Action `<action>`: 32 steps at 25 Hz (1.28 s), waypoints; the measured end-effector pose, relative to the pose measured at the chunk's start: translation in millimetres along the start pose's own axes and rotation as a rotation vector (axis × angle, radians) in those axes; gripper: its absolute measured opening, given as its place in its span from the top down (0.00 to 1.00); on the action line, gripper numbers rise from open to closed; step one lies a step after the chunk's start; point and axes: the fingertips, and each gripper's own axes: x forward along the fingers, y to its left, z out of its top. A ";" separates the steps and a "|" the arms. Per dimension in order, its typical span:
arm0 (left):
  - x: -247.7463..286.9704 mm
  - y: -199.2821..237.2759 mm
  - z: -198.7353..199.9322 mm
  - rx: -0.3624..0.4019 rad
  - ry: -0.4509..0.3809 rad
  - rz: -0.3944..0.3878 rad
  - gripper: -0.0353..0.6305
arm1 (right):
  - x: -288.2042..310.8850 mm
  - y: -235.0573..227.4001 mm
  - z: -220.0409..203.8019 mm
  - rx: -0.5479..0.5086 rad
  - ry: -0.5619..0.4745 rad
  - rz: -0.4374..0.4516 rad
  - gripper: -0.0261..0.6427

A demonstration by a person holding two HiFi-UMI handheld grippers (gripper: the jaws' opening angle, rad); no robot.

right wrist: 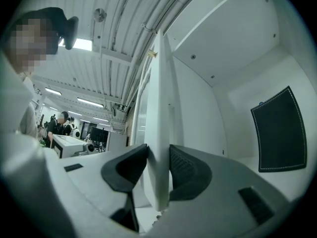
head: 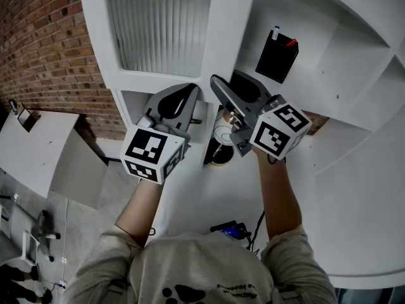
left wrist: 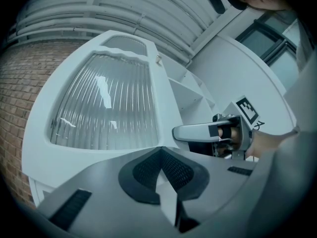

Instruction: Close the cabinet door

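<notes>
1. Far left, I've got the brick wall (head: 44, 49) running up beside the white cabinet.
2. Next, my left gripper (head: 188, 90): its own view shows the jaws together with nothing in them. The tips sit just under the door's bottom rail.
3. Middle now: the cabinet door (head: 161, 24), a white frame with ribbed glass, is standing open, swung out from the cabinet.
4. My right gripper (right wrist: 158, 157) is clamped on the door's free edge, one pad against each face.
5. Far right, inside the open compartment, a black case (head: 277, 57) stands on the shelf.
</notes>
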 end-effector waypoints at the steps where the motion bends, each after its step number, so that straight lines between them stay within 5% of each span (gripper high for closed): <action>1: 0.4 0.1 -0.6 0.000 0.000 -0.001 0.94 | 0.0 -0.8 -0.4 0.000 -0.001 -0.002 0.77; 10: 4.2 0.8 -1.2 0.010 -0.016 -0.014 0.94 | 0.7 -4.7 -1.0 0.010 -0.005 -0.052 0.76; 20: 7.5 3.6 -1.3 0.011 -0.016 -0.015 0.94 | -6.4 -9.8 -0.5 -0.125 -0.020 -0.321 0.71; 32: 15.7 8.6 -3.1 0.002 -0.019 -0.011 0.94 | -12.1 -11.3 -2.7 -0.240 -0.020 -0.465 0.71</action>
